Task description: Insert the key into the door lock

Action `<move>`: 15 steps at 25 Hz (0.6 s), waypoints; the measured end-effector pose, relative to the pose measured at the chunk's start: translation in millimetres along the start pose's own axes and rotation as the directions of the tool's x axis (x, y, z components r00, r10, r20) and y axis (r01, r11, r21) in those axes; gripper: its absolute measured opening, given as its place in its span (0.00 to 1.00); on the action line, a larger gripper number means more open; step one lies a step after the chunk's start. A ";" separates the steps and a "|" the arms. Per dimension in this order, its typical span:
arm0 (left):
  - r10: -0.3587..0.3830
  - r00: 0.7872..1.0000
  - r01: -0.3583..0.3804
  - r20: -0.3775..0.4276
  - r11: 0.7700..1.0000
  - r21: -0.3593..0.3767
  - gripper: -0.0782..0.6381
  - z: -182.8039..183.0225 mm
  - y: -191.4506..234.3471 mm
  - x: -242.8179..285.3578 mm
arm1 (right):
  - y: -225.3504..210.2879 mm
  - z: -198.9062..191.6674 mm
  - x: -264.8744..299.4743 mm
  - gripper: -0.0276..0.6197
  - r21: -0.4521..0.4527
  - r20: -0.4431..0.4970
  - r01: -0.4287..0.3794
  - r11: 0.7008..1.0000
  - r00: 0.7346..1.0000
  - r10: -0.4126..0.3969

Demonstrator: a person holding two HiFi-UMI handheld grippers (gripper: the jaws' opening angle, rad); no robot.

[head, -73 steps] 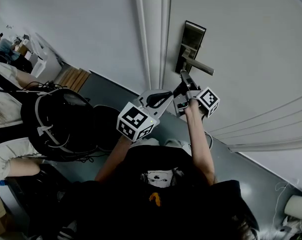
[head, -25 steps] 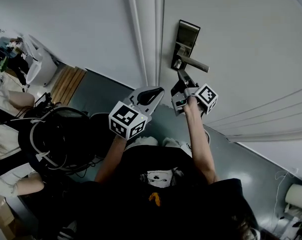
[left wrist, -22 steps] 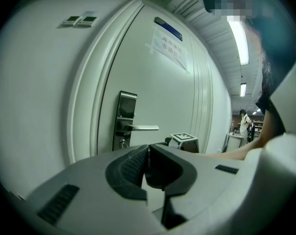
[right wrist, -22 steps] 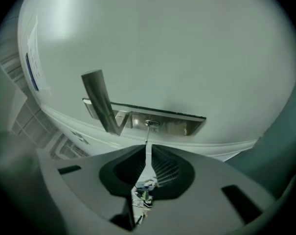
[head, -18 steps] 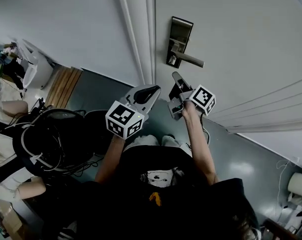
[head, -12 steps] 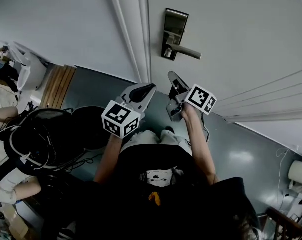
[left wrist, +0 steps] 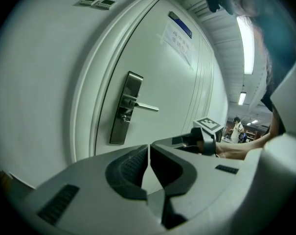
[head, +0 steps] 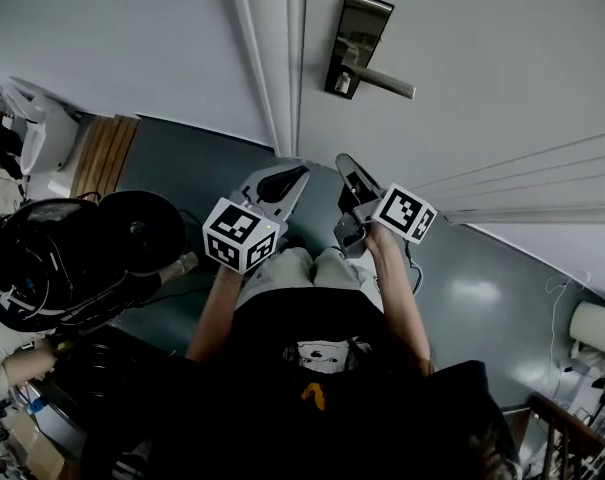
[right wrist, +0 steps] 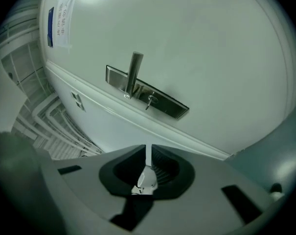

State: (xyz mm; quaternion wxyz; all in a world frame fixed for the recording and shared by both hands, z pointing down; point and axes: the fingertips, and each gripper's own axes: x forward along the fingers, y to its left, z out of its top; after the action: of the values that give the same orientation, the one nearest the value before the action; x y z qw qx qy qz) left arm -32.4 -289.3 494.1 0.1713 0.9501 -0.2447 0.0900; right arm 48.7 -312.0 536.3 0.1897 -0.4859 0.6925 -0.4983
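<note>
The metal lock plate [head: 355, 40] with its lever handle [head: 385, 81] sits on the white door [head: 502, 58], above and well apart from both grippers. A small key [right wrist: 149, 101] sticks out of the plate beside the handle [right wrist: 133, 75]; the left gripper view shows the key [left wrist: 122, 116] under the handle. My left gripper [head: 290, 178] and right gripper [head: 348, 166] hang side by side below the lock, both pointing towards the door. Each has its jaws shut with nothing between them. The left gripper [left wrist: 149, 151] also sees the right gripper [left wrist: 199, 140] beside it.
The white door frame [head: 278, 58] runs down just left of the lock. Grey floor [head: 182, 168] lies below. Black round gear and cables [head: 72, 258] lie at left, beside wooden planks [head: 102, 153]. A paper notice [left wrist: 177, 35] hangs high on the door.
The right gripper, which was right at the lock under the handle, has drawn back and down. Both grippers now hang farther from the door, and the lock has shifted up in the head view.
</note>
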 end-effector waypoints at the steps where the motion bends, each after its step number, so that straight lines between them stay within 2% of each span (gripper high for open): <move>1: 0.000 1.000 0.000 -0.003 1.000 -0.007 0.13 -2.1 0.4 -1.0 | 0.1 -3.2 -2.6 0.08 -0.003 -0.003 0.004 1.000 1.000 -0.004; 7: -0.005 1.000 0.004 -0.027 0.999 -0.040 0.13 -13.9 -2.8 1.2 | -7.8 -18.9 -26.2 0.08 -0.012 -0.038 0.025 1.000 0.999 -0.026; 15: 0.003 0.998 -0.007 -0.069 0.998 -0.059 0.13 -41.2 -28.3 2.9 | -24.3 -39.8 -63.6 0.08 -0.020 -0.083 0.027 0.999 0.996 -0.028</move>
State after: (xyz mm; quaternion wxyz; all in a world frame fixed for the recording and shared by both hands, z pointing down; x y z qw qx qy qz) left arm -19.5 -252.1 525.0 0.2077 0.9403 -0.2435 0.1158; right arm 59.7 -237.8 560.6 0.1492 -0.4758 0.6977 -0.5144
